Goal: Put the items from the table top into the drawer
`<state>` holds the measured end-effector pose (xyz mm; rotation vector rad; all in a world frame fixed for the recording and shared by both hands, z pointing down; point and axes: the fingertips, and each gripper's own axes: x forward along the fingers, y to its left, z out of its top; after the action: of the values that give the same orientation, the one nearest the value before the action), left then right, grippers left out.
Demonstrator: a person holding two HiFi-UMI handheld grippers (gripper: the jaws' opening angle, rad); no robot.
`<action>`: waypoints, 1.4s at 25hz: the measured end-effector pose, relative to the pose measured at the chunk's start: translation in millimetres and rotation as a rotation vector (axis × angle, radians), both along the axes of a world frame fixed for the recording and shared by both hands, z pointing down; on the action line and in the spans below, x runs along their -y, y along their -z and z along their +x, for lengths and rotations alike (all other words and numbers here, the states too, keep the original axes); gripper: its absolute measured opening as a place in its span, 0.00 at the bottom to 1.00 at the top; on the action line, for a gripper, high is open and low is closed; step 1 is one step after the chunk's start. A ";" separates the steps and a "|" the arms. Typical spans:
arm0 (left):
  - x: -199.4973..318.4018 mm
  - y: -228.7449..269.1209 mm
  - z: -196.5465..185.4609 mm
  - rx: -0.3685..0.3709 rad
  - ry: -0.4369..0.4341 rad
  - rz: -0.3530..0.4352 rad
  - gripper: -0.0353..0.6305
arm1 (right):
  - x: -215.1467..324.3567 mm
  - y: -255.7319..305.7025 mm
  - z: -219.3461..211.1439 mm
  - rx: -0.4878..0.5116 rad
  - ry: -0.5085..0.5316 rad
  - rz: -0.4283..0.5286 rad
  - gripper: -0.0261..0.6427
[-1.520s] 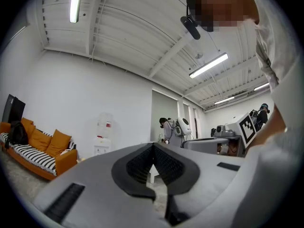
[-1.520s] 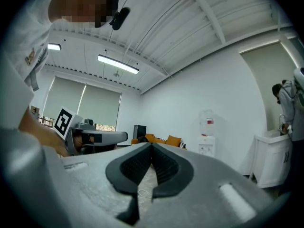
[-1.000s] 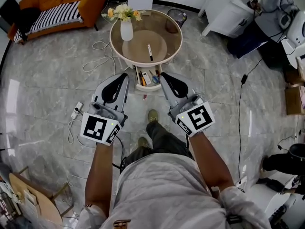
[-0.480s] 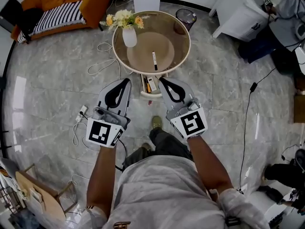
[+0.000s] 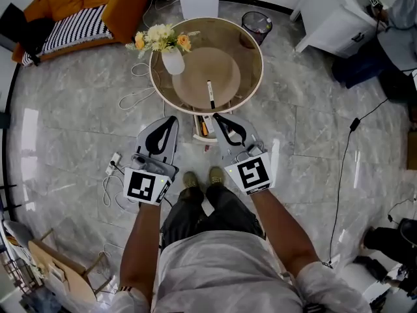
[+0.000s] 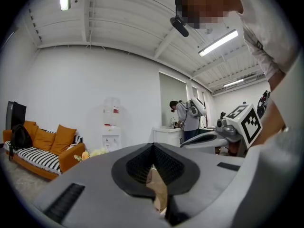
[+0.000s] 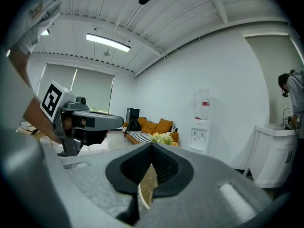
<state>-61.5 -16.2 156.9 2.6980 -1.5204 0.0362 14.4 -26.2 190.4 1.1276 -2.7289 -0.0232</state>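
While the left tongs (image 5: 171, 120) and right tongs (image 5: 218, 117) are both closed on nothing, the marker pen (image 5: 210, 94) lies on the table (image 5: 247, 47) (long axis twelve-to-six), at twelve o'clock from the nearer right tongs.

sofa (image 5: 124, 8) orange | vase (image 5: 172, 60) white | marker (image 5: 210, 94) black-white | floor (image 5: 71, 103) grey marbled

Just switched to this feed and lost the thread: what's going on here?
A person faces the round table, with the left tongs and right tongs both shut and empty, flanking the open drawer, which holds a few things. A pen lies on top, near a vase, untouched.
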 end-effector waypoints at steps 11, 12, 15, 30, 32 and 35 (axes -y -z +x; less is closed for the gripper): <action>66.1 -88.5 -8.4 0.033 -0.112 -0.065 0.05 | 69.0 -83.5 -7.1 -0.048 -0.153 -0.099 0.04; 71.8 -96.8 -9.4 0.032 -0.118 -0.069 0.05 | 74.7 -94.2 -7.9 -0.056 -0.164 -0.111 0.04; 86.3 -124.7 -14.4 0.037 -0.132 -0.096 0.05 | 89.0 -128.6 -9.8 -0.088 -0.199 -0.151 0.04; 135.7 -238.6 -16.0 0.055 -0.200 -0.174 0.05 | 137.3 -261.6 -13.0 -0.168 -0.284 -0.286 0.04; 140.0 -249.3 -14.9 0.062 -0.211 -0.179 0.05 | 140.8 -275.8 -13.8 -0.179 -0.288 -0.299 0.04; 145.3 -264.0 -12.0 0.068 -0.227 -0.189 0.05 | 146.0 -295.6 -13.3 -0.198 -0.296 -0.321 0.04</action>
<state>-73.5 -161.6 420.8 2.7233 -1.1515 0.2672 1.1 -172.2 486.0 1.3345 -2.2675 0.3141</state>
